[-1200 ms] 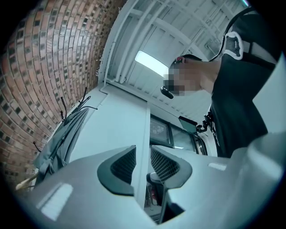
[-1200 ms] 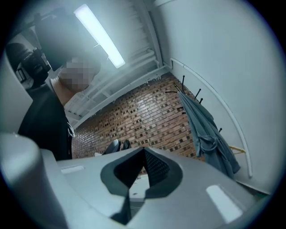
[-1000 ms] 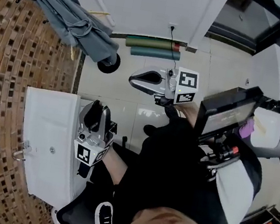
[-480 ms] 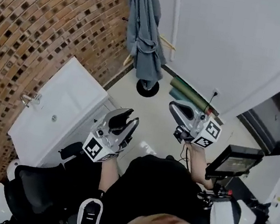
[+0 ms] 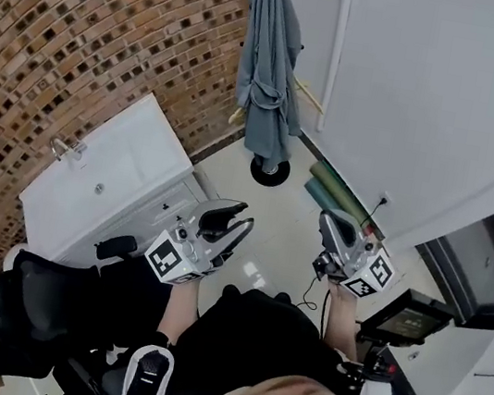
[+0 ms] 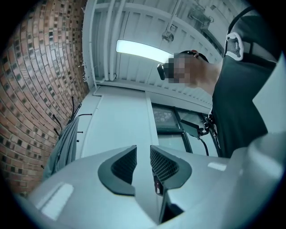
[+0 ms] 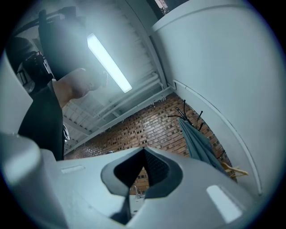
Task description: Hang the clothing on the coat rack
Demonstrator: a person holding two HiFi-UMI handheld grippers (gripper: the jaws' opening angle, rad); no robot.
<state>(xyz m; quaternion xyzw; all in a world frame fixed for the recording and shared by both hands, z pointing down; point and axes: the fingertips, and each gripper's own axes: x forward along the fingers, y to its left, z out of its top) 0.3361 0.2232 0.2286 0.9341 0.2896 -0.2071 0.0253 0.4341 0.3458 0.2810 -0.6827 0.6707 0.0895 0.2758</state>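
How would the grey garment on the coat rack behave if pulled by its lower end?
Probably floppy: the grey garment hangs in long soft folds, bunched near the bottom, so it would likely drape rather than hold shape. The coat rack stands on one small round base, so a hard sideways tug might tip it.

Grey-blue clothing (image 5: 267, 64) draped long on black coat rack (image 5: 270, 170), hanging in wall corner.

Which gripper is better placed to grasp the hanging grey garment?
Left, probably: the left gripper, its fingers having just closed slightly, is open, empty and nearer the grey garment; the right gripper is shut.
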